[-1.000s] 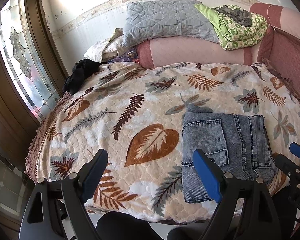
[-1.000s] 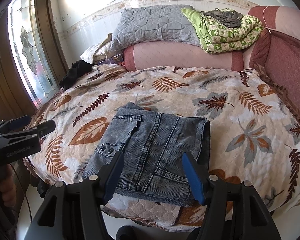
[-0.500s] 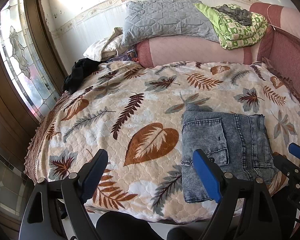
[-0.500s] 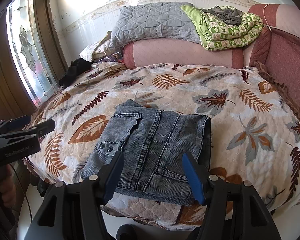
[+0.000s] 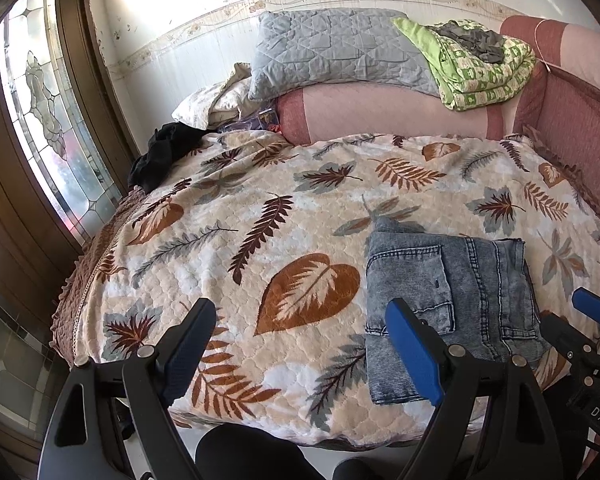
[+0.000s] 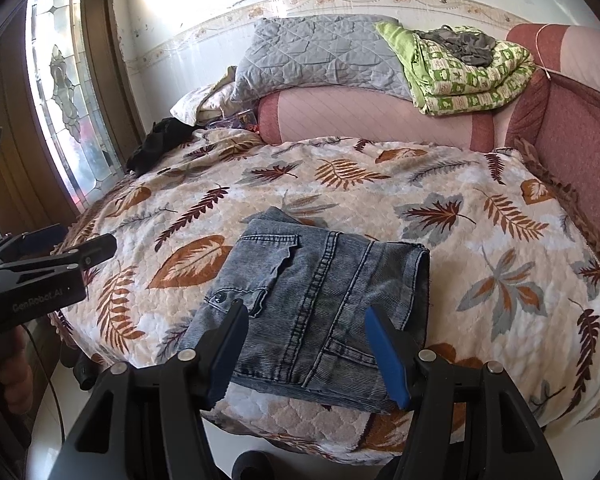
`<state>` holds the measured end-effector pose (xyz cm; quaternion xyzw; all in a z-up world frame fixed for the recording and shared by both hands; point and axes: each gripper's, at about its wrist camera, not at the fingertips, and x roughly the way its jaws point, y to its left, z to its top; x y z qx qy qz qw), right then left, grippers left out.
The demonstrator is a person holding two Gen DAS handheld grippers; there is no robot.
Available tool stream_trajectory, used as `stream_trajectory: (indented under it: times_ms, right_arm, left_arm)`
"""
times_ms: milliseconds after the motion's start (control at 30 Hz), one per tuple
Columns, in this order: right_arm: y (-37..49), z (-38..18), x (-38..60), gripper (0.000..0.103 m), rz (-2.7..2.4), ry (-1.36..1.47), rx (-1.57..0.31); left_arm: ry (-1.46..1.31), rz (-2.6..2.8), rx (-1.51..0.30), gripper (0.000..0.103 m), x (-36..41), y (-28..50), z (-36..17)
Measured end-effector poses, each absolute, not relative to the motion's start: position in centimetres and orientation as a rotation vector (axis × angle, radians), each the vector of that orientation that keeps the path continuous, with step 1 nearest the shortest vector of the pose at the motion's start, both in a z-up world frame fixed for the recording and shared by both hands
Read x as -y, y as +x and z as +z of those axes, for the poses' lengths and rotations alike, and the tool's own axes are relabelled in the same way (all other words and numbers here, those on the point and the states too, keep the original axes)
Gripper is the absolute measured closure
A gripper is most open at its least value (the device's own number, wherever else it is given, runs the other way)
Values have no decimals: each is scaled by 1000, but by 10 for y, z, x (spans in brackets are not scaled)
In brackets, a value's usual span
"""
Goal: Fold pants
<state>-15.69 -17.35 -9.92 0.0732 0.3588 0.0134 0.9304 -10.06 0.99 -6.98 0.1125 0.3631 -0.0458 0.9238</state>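
Note:
The grey-blue denim pants [image 6: 320,300] lie folded into a compact rectangle near the front edge of the bed; they also show at the right of the left wrist view [image 5: 452,304]. My right gripper [image 6: 308,352] is open and empty, held just in front of and above the pants' near edge. My left gripper [image 5: 300,344] is open and empty, off to the left of the pants over the bare bedspread. The right gripper's blue tip also shows at the far right of the left wrist view [image 5: 592,312], and the left gripper shows at the left of the right wrist view [image 6: 72,252].
The bed carries a leaf-print bedspread [image 5: 260,240]. A pink bolster [image 5: 380,116], a grey quilted pillow [image 5: 340,52] and a green folded blanket [image 5: 480,68] sit at the back. A black garment [image 5: 160,156] lies at the far left corner. A stained-glass door [image 5: 48,120] stands left.
Both grippers have drawn back and tilted up slightly, so more wall shows. The pants have not moved and both grippers stay open.

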Motion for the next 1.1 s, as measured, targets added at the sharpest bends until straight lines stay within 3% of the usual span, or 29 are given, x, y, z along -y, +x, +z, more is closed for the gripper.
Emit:
stream_trajectory:
  times_ms: [1100]
  right_arm:
    - [-157,-105,174,39,29,157,-748]
  left_arm:
    - [239,-87,-756,16,-11,-99,-73]
